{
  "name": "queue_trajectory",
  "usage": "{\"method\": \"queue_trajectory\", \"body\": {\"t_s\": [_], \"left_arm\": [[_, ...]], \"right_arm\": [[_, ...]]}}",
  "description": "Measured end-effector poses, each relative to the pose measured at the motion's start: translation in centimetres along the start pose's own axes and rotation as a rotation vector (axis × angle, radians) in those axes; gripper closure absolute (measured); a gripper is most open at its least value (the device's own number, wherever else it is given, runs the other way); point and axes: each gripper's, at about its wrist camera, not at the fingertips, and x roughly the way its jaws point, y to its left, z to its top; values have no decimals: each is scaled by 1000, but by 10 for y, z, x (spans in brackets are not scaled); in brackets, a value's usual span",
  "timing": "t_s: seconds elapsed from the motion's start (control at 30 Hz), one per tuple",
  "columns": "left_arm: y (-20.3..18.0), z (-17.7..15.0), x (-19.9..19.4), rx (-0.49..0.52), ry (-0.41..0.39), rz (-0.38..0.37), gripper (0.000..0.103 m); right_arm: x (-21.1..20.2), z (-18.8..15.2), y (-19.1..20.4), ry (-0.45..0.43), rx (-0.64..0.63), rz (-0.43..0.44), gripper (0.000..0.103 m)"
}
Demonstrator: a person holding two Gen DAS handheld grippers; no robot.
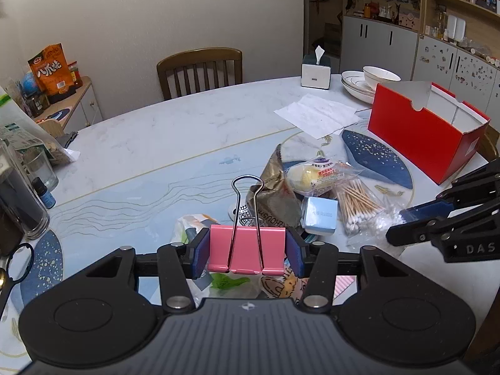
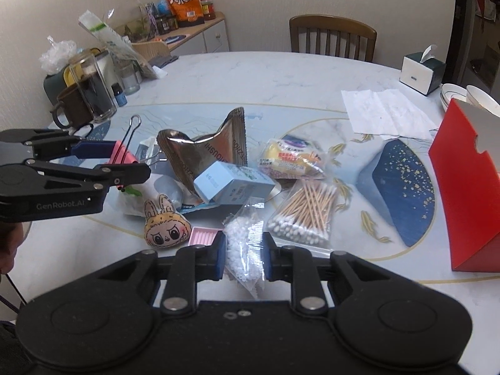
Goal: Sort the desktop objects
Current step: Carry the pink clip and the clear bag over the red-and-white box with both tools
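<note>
My left gripper (image 1: 247,254) is shut on a pink binder clip (image 1: 247,250) and holds it above the pile of objects; it also shows in the right wrist view (image 2: 123,159). My right gripper (image 2: 243,256) is shut on a clear bag of small white beads (image 2: 243,243). The pile on the table holds a bag of cotton swabs (image 2: 304,212), a light blue box (image 2: 231,184), a silver foil pouch (image 2: 203,153), a wrapped yellow cake (image 2: 290,156), a rabbit plush (image 2: 165,226) and a small pink tray (image 2: 203,236).
An open red box (image 1: 425,131) stands at the right of the table. White paper (image 1: 317,114), stacked bowls (image 1: 365,82) and a tissue box (image 1: 315,72) lie behind. Glass jars and a blue bottle (image 1: 43,190) stand at the left edge. A wooden chair (image 1: 200,72) is at the far side.
</note>
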Motion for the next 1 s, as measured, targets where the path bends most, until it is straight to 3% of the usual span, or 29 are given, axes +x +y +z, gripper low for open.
{"method": "queue_trajectory", "body": {"t_s": [0.6, 1.0], "left_arm": [[-53, 27, -17, -51, -7, 72, 54], [-100, 62, -12, -54, -32, 64, 54]], "right_arm": [[-54, 10, -74, -56, 12, 50, 82], [-96, 31, -136, -125, 18, 38, 82]]}}
